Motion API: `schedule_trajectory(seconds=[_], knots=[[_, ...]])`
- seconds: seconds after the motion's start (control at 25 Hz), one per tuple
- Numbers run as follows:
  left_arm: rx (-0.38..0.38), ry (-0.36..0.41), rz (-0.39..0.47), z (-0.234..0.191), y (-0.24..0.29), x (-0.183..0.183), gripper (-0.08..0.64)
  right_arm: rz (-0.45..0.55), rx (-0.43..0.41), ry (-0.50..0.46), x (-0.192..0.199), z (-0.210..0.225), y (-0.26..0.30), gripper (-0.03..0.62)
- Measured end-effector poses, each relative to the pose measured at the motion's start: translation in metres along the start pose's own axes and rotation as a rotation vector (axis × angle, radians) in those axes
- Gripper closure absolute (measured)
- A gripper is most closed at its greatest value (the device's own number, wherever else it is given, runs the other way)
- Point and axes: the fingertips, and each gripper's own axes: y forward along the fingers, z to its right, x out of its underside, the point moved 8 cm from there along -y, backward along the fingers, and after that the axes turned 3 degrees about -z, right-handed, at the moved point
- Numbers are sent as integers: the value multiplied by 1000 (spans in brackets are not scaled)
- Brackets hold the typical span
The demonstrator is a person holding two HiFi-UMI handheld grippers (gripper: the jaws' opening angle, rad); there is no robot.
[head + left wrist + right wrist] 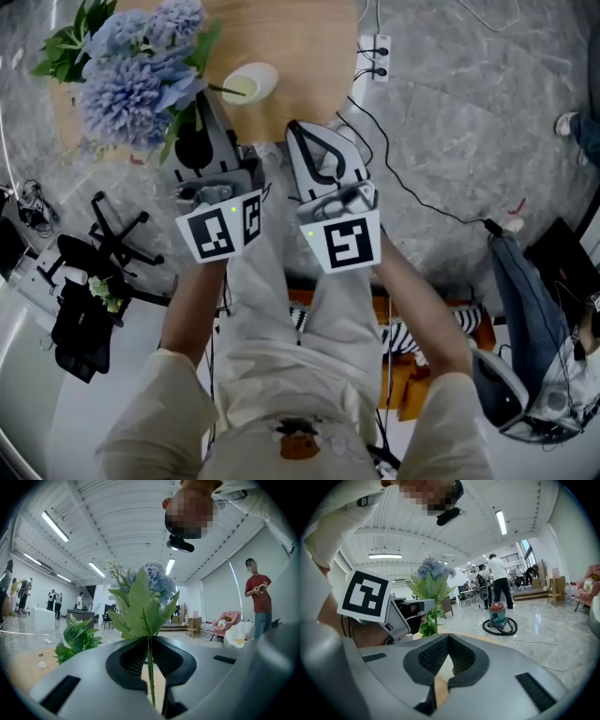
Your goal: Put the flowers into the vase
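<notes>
A bunch of blue hydrangea flowers with green leaves hangs over the left end of the wooden table. My left gripper is shut on its thin green stem, which stands upright between the jaws under a big leaf and the blue head. Just right of the bunch, a pale round vase sits on the table, seen from above. My right gripper is level beside the left one, shut and empty. It looks across at the left gripper and the flowers.
A power strip and cables lie on the marble floor right of the table. A black office chair stands at the left and a seated person at the right. A vacuum cleaner and standing people are farther off.
</notes>
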Motion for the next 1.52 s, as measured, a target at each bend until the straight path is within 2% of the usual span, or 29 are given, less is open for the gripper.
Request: schedule_trajectory(seconds=[0.08, 0.32, 0.64, 0.8, 1.32, 1.4, 1.52], knots=[[-8, 3, -10, 1, -1, 6, 525, -27, -12, -18, 5, 1, 0, 592], [-19, -18, -51, 0, -1, 24, 524, 2, 6, 40, 12, 3, 5, 592], [-39, 7, -113, -8, -2, 36, 523, -27, 0, 23, 12, -1, 15, 592], [-56, -7, -150, -4, -7, 40, 523, -28, 12, 26, 14, 4, 10, 592], [-33, 31, -241, -1, -15, 52, 522, -21, 25, 27, 18, 0, 10, 591], [-30, 38, -254, -3, -17, 54, 522, -32, 16, 15, 19, -2, 12, 592], [-31, 34, -271, -3, -20, 56, 520, -110, 3, -77, 23, -2, 14, 591]])
